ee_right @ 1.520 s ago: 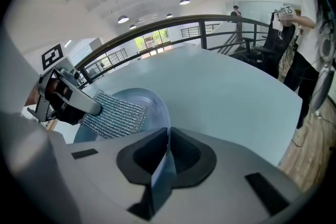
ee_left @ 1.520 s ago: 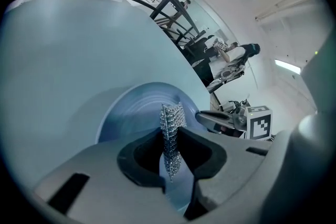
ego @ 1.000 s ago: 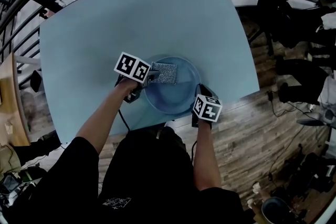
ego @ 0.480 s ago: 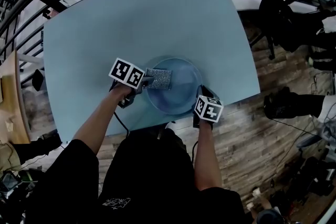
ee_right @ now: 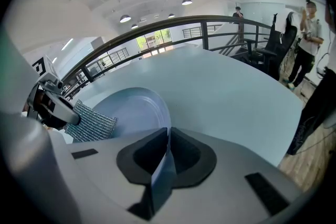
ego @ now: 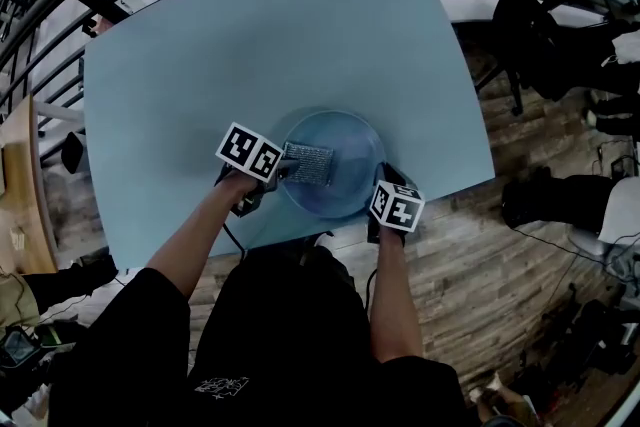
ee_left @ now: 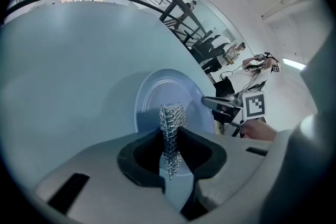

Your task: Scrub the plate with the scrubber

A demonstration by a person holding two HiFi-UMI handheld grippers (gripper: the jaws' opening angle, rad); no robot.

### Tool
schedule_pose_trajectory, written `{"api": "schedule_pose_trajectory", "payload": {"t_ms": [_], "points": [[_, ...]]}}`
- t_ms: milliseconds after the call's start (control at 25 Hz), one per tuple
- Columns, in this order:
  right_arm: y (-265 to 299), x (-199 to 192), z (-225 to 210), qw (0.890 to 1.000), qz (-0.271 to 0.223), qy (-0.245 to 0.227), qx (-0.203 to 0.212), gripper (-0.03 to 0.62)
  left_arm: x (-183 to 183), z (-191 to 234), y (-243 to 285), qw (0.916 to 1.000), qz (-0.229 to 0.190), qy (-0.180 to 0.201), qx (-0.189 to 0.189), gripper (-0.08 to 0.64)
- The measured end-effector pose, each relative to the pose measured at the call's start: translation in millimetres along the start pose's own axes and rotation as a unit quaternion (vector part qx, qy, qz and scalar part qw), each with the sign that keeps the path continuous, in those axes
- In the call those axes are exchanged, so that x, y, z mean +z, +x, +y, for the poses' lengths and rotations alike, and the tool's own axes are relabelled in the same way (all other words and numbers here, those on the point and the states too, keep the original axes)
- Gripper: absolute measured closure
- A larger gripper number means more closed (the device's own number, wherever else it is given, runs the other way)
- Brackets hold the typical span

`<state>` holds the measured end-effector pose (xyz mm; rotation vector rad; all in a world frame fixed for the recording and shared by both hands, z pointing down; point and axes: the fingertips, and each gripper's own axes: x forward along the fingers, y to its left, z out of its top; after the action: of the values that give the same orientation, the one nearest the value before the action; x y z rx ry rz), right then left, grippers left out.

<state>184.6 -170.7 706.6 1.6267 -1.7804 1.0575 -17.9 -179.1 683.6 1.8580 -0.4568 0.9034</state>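
The scrubbing step is in hand. The left gripper [ee_left: 169,144] is closed on the scrubber [ee_left: 172,117], a metal mesh pad that reaches out ahead of its jaws over the plate [ee_left: 152,97]. The right gripper [ee_right: 164,152] is clamped on the plate's rim, which passes between its jaws. As I judge, the next move calls for pressing the pad down and rubbing it across the plate, with the right grip firm.

bench [ego: 250,35]: pale blue, rounded corners | railing [ee_right: 199,18]: black, curves round bench's far side | floor [ego: 480,245]: wood planks, right of bench | chair [ego: 530,35]: black, off bench's right corner | lights [ee_right: 125,18]: lit, on ceiling | person [ee_right: 310,34]: standing near chair
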Motion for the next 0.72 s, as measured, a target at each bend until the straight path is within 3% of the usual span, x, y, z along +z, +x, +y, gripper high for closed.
{"api": "schedule_pose_trajectory", "payload": {"t_ms": [360,720], "points": [[0,2,2,1.0,0.003,-0.005,-0.001,0.571,1,-25,22,0.9998,0.004,0.012,-0.013,0.471],[-2,2,3,1.0,0.004,-0.007,-0.002,0.57,16,-37,32,0.9995,-0.029,0.003,-0.013,0.471]]}}
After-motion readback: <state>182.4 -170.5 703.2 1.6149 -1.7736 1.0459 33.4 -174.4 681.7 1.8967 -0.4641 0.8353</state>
